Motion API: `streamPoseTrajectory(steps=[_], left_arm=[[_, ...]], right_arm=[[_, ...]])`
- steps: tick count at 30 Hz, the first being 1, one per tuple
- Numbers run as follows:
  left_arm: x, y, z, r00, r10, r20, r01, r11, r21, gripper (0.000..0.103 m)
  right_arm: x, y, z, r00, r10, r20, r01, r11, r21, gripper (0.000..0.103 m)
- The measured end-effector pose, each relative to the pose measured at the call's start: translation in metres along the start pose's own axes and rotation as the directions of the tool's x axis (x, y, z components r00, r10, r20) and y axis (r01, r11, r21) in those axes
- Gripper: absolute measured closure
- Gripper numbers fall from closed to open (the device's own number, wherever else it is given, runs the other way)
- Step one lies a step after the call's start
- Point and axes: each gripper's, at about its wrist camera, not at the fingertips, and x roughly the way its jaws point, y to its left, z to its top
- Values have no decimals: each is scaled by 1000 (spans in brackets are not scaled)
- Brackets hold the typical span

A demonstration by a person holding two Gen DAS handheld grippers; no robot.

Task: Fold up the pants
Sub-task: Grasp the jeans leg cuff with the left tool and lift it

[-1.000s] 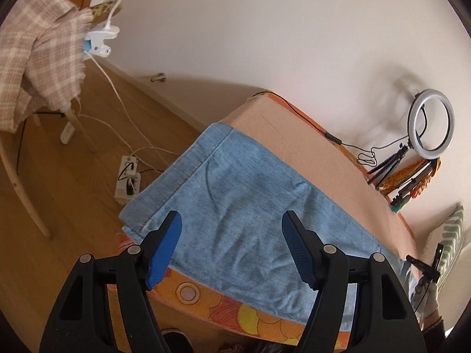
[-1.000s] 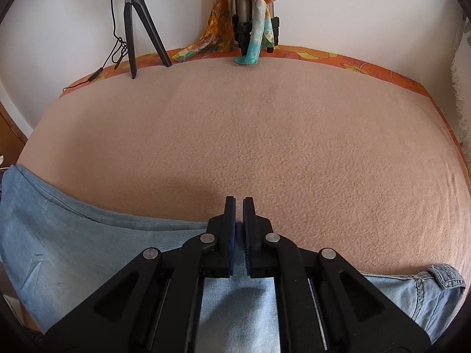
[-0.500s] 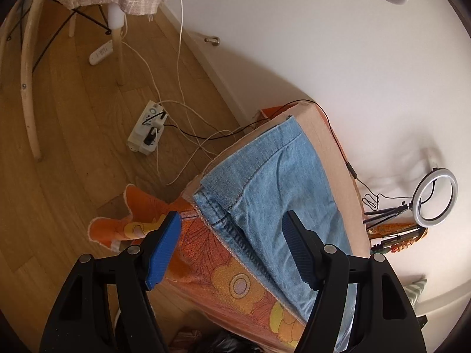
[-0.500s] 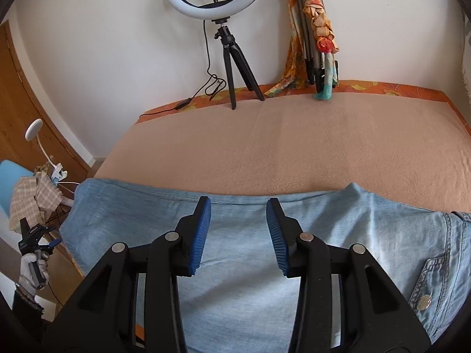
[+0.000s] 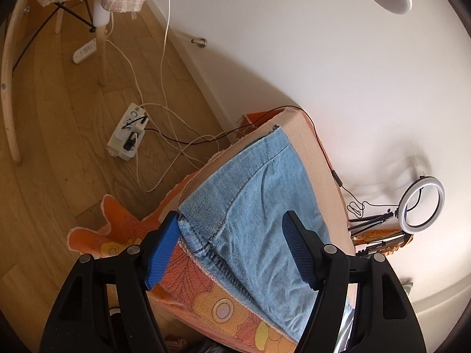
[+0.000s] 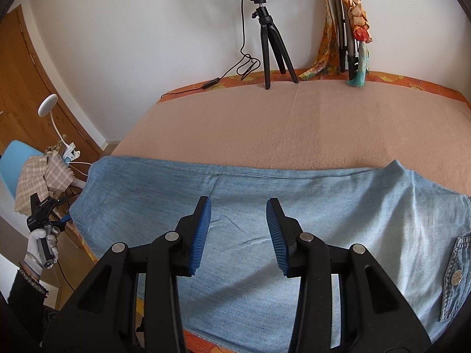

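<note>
Light blue denim pants point(image 6: 235, 188) lie folded lengthwise across the near side of the bed, waist and back pocket point(image 6: 453, 276) at the right, leg hems at the left. My right gripper point(image 6: 238, 201) hovers open above the middle of the legs, nothing between its pads. My left gripper point(image 5: 232, 216) is open at the bed's left corner, with the stacked leg hems point(image 5: 203, 220) between its jaws and the left pad beside the hem's edge. The right wrist view also shows the left gripper point(image 6: 44, 209), held by a gloved hand point(image 6: 41, 247).
A peach blanket point(image 6: 294, 123) covers the bed over an orange floral sheet point(image 5: 206, 294). A ring light on a tripod point(image 6: 273, 53) and a second tripod with a scarf point(image 6: 347, 29) stand at the wall. On the floor are a power strip point(image 5: 126, 135), cables and a chair point(image 5: 11, 88).
My right gripper has opened, let go of the denim and drawn back and up. My left gripper has rolled and sunk toward the leg hems at the bed's corner.
</note>
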Motion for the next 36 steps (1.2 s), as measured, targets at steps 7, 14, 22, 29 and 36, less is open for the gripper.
streamPoseTrajectory(steps=[7,14,22,29,36], left_arm=[[12,-13,-7,999,27,-26,-25,997,67,32],[18,-23,-13,997,75,33,-79,988,130,61],[9,-63,-20,990,51,131,-84,960,266,93],[13,-143,-53,993,-15,119,-48,858,512,94],[42,-203,-128,997,-58,-57,82,700,709,94]], right_arm=[[6,1,1,1000,5,-22,-5,1000,-10,62],[5,4,1,999,33,-22,-34,999,-5,62],[5,1,-1,999,42,-29,-42,999,8,62],[6,-2,-1,996,79,-37,-77,996,44,62],[14,3,-3,990,124,-66,-121,991,54,62]])
